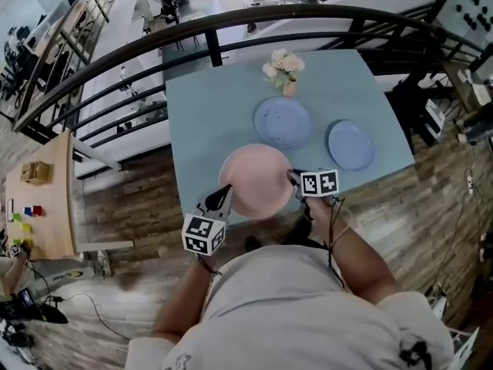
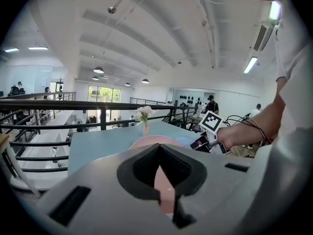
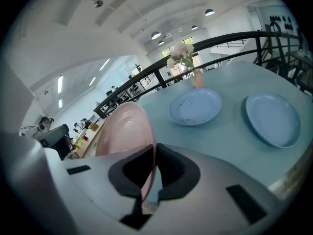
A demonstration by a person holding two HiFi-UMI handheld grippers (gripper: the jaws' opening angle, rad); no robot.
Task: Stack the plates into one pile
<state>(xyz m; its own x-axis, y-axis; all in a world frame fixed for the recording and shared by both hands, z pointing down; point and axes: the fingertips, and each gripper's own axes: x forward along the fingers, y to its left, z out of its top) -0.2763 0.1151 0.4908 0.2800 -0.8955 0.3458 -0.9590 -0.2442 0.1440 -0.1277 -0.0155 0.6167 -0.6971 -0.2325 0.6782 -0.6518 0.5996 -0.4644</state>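
Observation:
A pink plate (image 1: 256, 180) sits at the near edge of the light blue table (image 1: 204, 114), between my two grippers. My left gripper (image 1: 222, 197) is shut on its left rim; in the left gripper view the pink rim (image 2: 165, 192) runs between the jaws. My right gripper (image 1: 295, 179) is shut on the right rim, and the plate (image 3: 124, 131) stands tilted in its jaws in the right gripper view. Two blue plates lie apart beyond it: one (image 1: 283, 121) at the middle, speckled with crumbs (image 3: 195, 106), the other (image 1: 350, 145) to the right (image 3: 273, 119).
A small vase of pale flowers (image 1: 286, 73) stands at the table's far side behind the middle blue plate. A black railing (image 1: 231, 25) curves round the table's far and left sides. A wooden side table (image 1: 38, 199) with small coloured blocks stands far left.

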